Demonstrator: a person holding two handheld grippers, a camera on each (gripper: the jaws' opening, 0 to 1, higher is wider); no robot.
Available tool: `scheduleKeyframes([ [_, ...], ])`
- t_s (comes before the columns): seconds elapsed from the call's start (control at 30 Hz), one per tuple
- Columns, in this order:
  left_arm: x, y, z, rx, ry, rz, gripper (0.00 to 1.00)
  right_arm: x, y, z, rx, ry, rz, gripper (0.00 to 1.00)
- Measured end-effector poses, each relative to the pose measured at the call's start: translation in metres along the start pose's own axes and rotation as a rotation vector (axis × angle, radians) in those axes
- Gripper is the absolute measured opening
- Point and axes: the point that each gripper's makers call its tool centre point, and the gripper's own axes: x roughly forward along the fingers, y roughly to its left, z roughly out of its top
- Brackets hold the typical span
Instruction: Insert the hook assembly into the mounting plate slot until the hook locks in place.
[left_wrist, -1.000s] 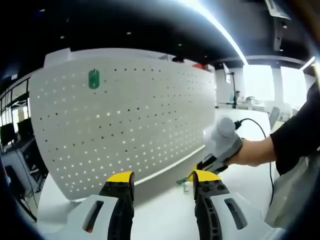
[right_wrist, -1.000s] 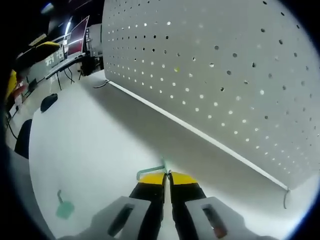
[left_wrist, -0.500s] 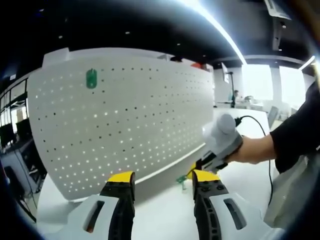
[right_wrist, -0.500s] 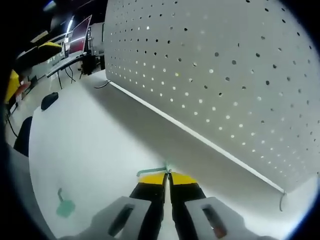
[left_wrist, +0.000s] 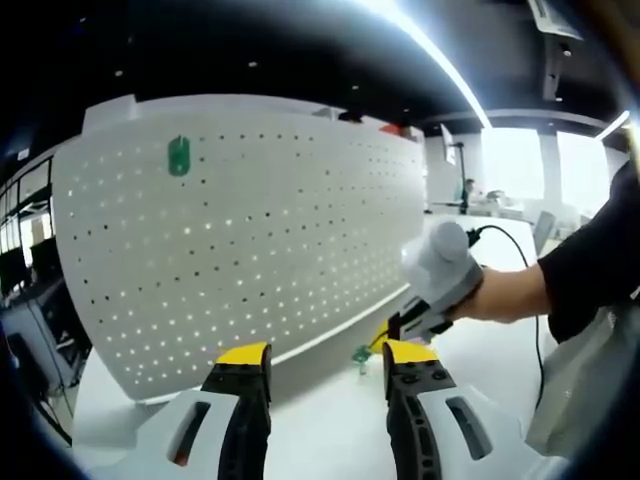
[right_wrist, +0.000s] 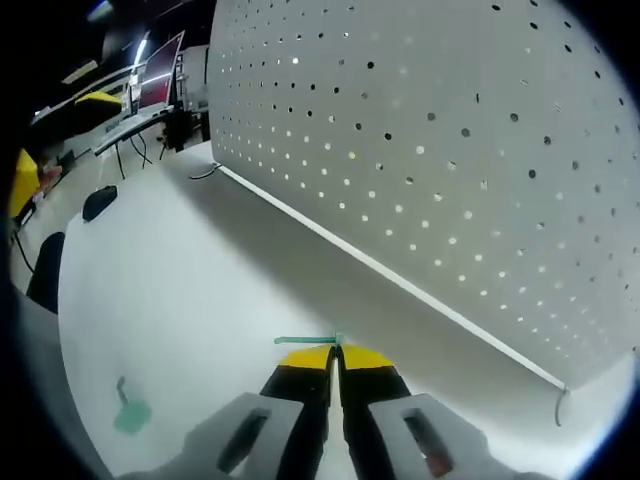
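Right gripper view, right hand-held gripper (right_wrist: 335, 352) clamped on green hook (right_wrist: 306, 341), left hand-held gripper (left_wrist: 325, 355) apart, no legible writing

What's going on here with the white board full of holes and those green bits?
A person holds tongs in each hand at a white table in front of an upright pegboard. The right tongs are shut on a thin green hook, held near the board's base. The left tongs are open and hold nothing. One green hook already hangs high on the board, and another green piece lies on the table.
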Motion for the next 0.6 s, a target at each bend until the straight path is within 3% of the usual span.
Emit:
scheduleKeyframes([
  [0.6,0.002,-0.008,-0.003,0.016,0.014,-0.028,0.44,-0.018,0.002,0.014,0.044,-0.038,0.030,0.00],
])
